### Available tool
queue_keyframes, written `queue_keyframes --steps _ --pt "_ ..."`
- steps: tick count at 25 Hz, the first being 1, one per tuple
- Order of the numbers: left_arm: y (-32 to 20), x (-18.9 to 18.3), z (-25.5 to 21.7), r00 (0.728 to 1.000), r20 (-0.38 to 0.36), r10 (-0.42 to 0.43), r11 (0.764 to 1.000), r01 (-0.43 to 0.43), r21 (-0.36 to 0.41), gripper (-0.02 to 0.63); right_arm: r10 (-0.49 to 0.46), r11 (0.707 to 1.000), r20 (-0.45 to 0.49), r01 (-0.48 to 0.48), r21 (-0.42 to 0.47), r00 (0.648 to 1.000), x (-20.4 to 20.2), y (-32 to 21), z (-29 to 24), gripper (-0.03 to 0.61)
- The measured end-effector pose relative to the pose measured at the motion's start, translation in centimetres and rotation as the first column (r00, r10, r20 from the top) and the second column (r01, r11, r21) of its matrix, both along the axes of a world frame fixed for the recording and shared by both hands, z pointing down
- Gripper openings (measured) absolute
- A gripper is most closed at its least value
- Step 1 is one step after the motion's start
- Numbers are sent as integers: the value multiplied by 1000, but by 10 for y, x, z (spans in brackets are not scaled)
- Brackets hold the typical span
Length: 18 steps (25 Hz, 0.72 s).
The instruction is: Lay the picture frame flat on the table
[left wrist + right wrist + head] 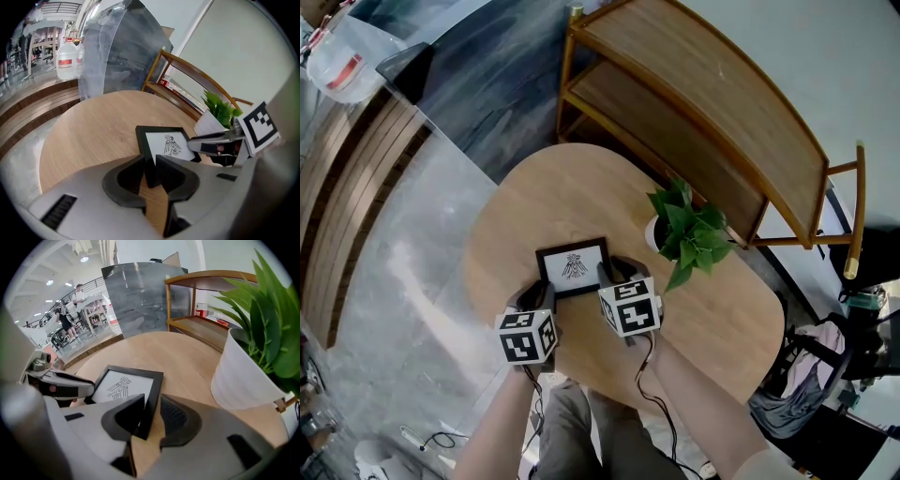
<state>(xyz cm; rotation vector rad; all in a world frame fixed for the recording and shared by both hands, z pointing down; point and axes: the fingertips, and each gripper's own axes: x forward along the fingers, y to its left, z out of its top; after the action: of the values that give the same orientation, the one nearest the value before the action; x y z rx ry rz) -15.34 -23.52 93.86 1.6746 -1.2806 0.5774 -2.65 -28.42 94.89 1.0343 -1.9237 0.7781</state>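
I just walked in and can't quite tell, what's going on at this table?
A person holds a gripper in each hand at a wooden table. The left gripper and the right gripper are shut on opposite sides of a black picture frame, its bird print facing up. Whether it already rests fully flat is unclear. A potted plant stands beside it, untouched.

On the table [534, 192], the picture frame [574, 266] is sitting with the plant [686, 230] at its 3 o'clock and the shelf [703, 103] beyond at 1 o'clock. The left gripper [542, 296] is clamping its 8 o'clock corner, the right gripper [611, 278] its 4 o'clock corner.
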Motion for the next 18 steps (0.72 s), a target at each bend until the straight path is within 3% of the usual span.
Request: queue_keyframes --steps 8,13,18 --pt "-2 -11 -32 998 55 15 997 -19 78 74 -5 999 11 5 36 1000 3 11 -31 55" --pt "0 -7 -94 982 150 115 972 -143 189 72 -14 997 44 11 74 999 -3 21 -86 35" --pt "7 -10 -162 979 159 124 955 -161 248 40 -20 991 111 5 131 994 -11 27 -165 20"
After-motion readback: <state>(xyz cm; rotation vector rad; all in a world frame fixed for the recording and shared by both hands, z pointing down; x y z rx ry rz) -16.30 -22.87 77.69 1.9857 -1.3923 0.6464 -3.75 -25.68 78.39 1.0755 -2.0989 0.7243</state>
